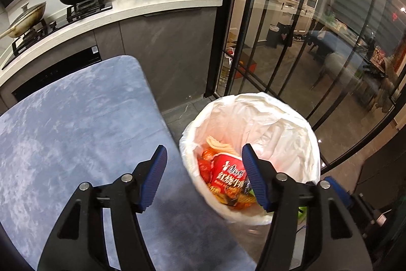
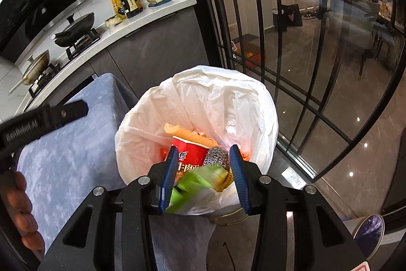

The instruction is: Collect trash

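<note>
Trash (image 2: 192,151) fills your bin (image 2: 253,103); left gripper (image 1: 204,178) released, empty; right gripper (image 2: 204,175) straddles a blurred green wrapper (image 2: 192,186), grip unclear.

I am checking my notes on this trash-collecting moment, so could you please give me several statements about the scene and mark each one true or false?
1. The trash bin is lined with a white bag. True.
2. The left hand-held gripper is clamped on the red noodle cup. False: its jaws stand apart with nothing between the pads; the cup lies inside the bin.
3. A green package sits between the jaws of the right hand-held gripper, over the bin. True.
4. The bin is empty. False: it holds the cup, a steel scourer and other scraps.
5. The blue tabletop stands right beside the bin. True.
</note>
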